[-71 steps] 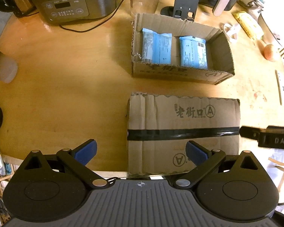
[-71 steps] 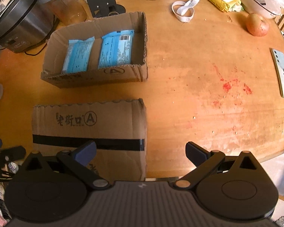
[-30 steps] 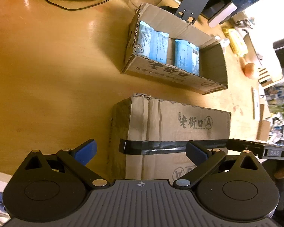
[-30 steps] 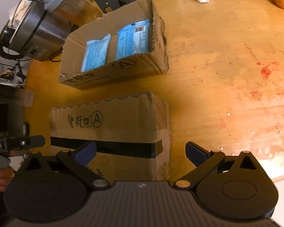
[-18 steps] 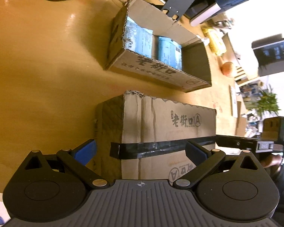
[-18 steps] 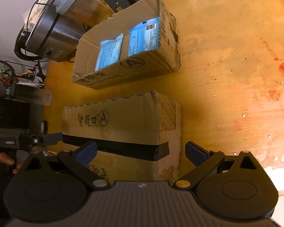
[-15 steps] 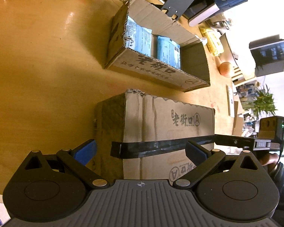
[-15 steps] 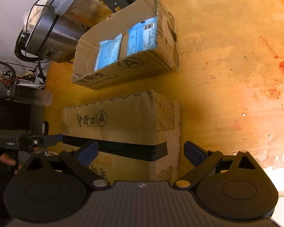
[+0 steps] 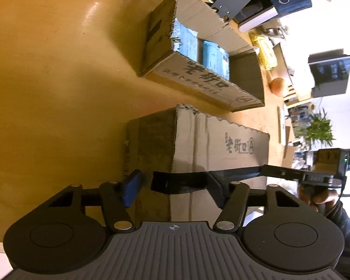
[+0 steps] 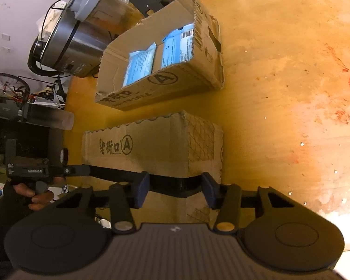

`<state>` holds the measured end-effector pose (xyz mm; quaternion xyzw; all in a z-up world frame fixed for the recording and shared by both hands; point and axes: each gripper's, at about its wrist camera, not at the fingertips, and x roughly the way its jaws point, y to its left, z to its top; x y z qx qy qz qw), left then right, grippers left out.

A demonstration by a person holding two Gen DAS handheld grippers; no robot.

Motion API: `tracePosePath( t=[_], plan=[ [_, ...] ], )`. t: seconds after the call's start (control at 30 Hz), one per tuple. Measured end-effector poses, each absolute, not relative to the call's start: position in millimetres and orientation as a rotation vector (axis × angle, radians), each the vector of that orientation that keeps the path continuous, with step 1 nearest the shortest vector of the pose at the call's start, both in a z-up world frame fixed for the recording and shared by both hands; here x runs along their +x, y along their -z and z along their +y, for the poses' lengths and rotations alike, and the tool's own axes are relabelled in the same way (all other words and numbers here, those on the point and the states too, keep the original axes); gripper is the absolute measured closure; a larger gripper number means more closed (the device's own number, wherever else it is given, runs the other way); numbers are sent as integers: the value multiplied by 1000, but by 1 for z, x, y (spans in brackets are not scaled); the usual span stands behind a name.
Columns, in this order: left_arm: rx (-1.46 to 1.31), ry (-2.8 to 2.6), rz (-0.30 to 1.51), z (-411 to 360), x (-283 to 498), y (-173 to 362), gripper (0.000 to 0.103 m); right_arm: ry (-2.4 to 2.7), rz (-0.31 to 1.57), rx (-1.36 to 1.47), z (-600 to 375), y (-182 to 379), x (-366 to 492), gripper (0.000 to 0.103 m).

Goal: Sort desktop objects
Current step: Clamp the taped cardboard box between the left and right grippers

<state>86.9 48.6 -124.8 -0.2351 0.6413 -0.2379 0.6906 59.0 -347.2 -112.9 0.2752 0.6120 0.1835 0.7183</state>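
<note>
Left wrist view: the closed brown cardboard box banded with black tape [image 9: 221, 144] is shown lying on the wooden tabletop [image 9: 58, 70], its long axis running from lower left to right of the frame. The left gripper [image 9: 172, 187] is set at the box's left end, at the corner where the shaded end face meets the printed top. Its blue-padded fingers [image 9: 129, 190] are partly closed about that corner at the level of the tape; whether the pads actually press the cardboard cannot be told.

Right wrist view: the same box [image 10: 156, 144] lies directly ahead, and the right gripper [image 10: 175, 190] is set at the opposite end, at the corner beside the cross-hatched end face. Its fingers [image 10: 141, 190] are likewise drawn partly together around the taped edge, contact uncertain.

Each gripper is thus nearest its own end of the long axis, so a two-handed lift appears to be in preparation. Beyond the box, in the upper middle of both frames, the open cardboard tray [image 10: 133, 98] holding two light blue packets [image 10: 161, 49] stands near but apart.
</note>
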Motion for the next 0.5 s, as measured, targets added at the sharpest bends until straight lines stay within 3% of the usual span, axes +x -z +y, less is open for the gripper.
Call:
tracePosePath(
  t=[0.5],
  plan=[
    [-511,494,1403,43,72,105,46,-411,1346,622,-355,102,51,61]
  ],
)
